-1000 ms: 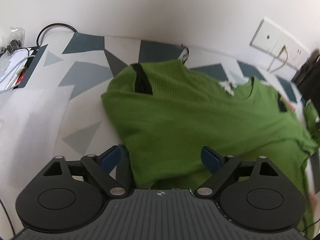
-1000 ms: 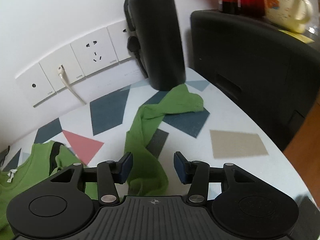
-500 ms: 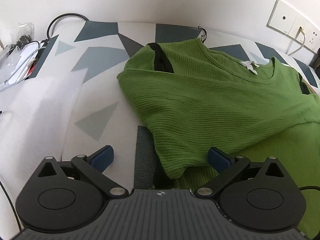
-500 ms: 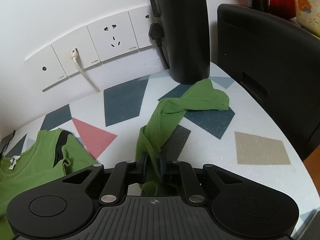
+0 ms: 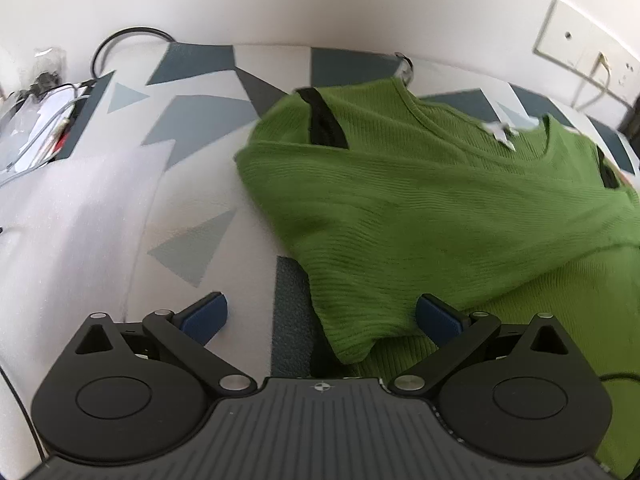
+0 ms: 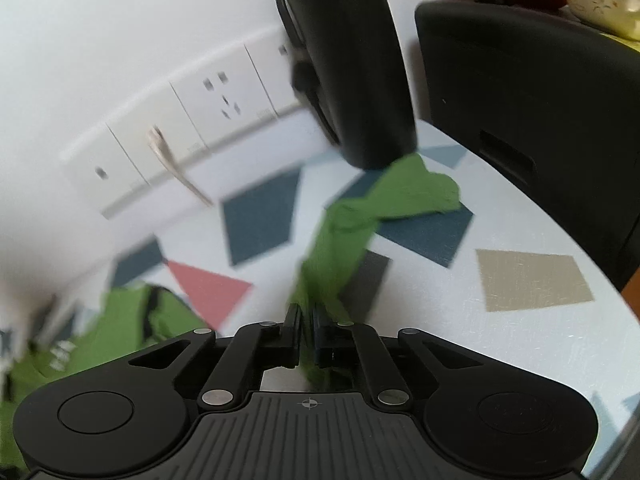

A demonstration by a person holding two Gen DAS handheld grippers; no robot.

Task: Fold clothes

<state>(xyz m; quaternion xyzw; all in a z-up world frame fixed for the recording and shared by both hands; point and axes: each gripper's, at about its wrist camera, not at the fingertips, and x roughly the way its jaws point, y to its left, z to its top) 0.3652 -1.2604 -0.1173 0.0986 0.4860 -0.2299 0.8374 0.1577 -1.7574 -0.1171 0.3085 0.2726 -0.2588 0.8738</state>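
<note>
A green ribbed sweater (image 5: 420, 208) with black shoulder stripes lies on the patterned table, its left sleeve folded across the body. My left gripper (image 5: 320, 314) stands open over the folded sleeve's end, the pads clear of the cloth. In the right wrist view the sweater's other sleeve (image 6: 352, 224) stretches away toward a black bottle (image 6: 352, 60). My right gripper (image 6: 307, 318) is shut on that sleeve near its lower part. The sweater's body (image 6: 120, 332) shows at the lower left of that view, blurred.
White wall sockets (image 6: 188, 128) with a plugged cable run behind the table. A black appliance (image 6: 540, 100) stands at the right, next to the bottle. A white foam sheet (image 5: 68, 216) and a clutter of cables and papers (image 5: 36, 120) lie at the left.
My right gripper closed on the sleeve, which lay between open fingers a second ago. My left gripper let go of the folded sleeve's end and opened wide.
</note>
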